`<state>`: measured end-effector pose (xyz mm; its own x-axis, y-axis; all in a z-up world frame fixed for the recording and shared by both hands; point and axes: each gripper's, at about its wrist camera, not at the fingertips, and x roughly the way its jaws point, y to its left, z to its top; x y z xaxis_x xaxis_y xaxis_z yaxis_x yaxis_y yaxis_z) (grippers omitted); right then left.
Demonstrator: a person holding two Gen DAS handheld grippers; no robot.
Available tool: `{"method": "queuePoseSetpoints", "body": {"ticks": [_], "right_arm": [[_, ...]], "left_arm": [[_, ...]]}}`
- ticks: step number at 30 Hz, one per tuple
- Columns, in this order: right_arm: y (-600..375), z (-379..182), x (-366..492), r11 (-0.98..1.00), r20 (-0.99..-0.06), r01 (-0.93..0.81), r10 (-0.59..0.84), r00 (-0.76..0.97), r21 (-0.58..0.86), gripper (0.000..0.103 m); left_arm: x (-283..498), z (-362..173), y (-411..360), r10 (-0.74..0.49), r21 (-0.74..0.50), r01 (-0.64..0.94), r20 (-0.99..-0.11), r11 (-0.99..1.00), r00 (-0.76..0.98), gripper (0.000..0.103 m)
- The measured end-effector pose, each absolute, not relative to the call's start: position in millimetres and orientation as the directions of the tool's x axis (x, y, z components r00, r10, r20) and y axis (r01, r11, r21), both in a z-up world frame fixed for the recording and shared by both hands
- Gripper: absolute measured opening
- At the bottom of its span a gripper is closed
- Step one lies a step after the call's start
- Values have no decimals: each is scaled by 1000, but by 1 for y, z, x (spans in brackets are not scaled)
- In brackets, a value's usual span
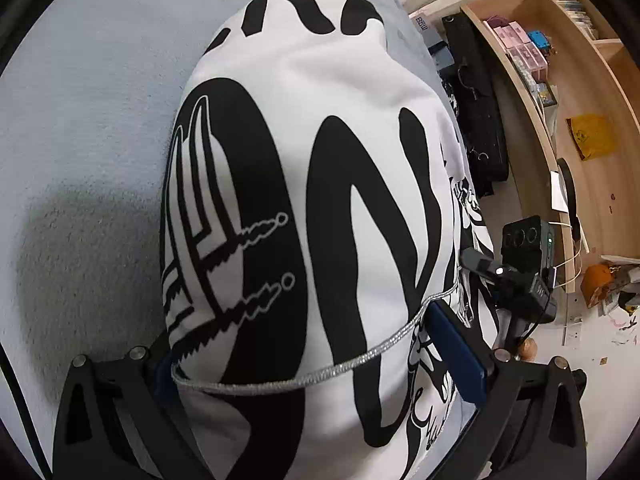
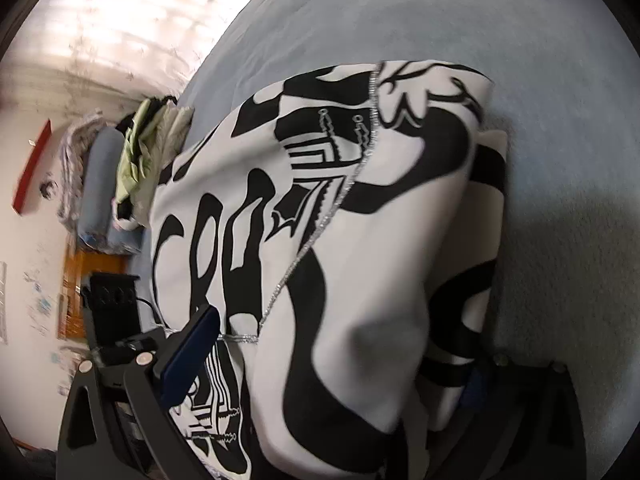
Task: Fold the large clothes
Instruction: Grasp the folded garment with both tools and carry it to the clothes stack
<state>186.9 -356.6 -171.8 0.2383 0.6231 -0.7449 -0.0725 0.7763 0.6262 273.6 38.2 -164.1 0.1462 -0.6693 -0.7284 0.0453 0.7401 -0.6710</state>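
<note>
White garment with black print [image 1: 320, 184] lies bunched on the pale blue bedspread [image 1: 92, 92], near its right edge, where wooden shelves [image 1: 560, 80] stand beyond. Left gripper [image 1: 320, 368]: jaws spread wide, cloth mounded between them, pads [image 1: 460, 344] not pressing it. A silver trim cord [image 1: 320, 372] crosses the gap. Right gripper [image 2: 332, 364]: jaws also wide apart, garment [image 2: 360, 280] filling the gap; far pad hidden under a fold.

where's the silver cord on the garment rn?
Left wrist view: silver cord runs across the black-and-white garment low in frame, between the left gripper fingers, on the blue bedspread.
</note>
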Motion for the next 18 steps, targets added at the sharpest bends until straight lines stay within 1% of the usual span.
{"method": "queuePoseSetpoints", "body": {"ticks": [1,2,3,4,5,6,7,9,10,12,18], "right_arm": [[-354,-169,185,788,-754,-81,609,247,610,94],[-354,-168,184,791,-755,-87,606,251,606,86],[-352,-166,182,790,-753,-100,608,253,605,74],[-350,-163,181,793,-753,-115,606,258,599,68],[-347,-158,177,800,-756,-137,598,267,584,56],[-343,-151,173,815,-766,-157,578,283,557,49],[-341,-147,170,826,-773,-168,563,294,538,45],[-334,-132,161,843,-778,-185,538,325,506,32],[-331,-127,158,848,-778,-187,530,337,496,31],[-325,-114,148,856,-774,-196,516,366,478,28],[-292,-85,115,870,-775,-217,493,396,443,27]], "left_arm": [[275,-163,38,-666,-668,41,-732,743,140,103],[278,-162,35,-661,-663,34,-738,747,138,103],[281,-161,32,-654,-657,27,-744,754,137,103],[280,-161,31,-647,-651,22,-749,758,139,103],[281,-158,27,-637,-642,21,-757,767,146,103],[280,-155,24,-624,-628,29,-766,778,155,102],[278,-150,21,-611,-614,44,-773,788,169,100],[274,-138,18,-588,-586,73,-785,807,197,90],[271,-131,16,-577,-572,92,-787,815,217,87],[265,-119,15,-567,-557,114,-788,822,239,77],[238,-77,25,-530,-502,170,-798,848,286,73]]}}
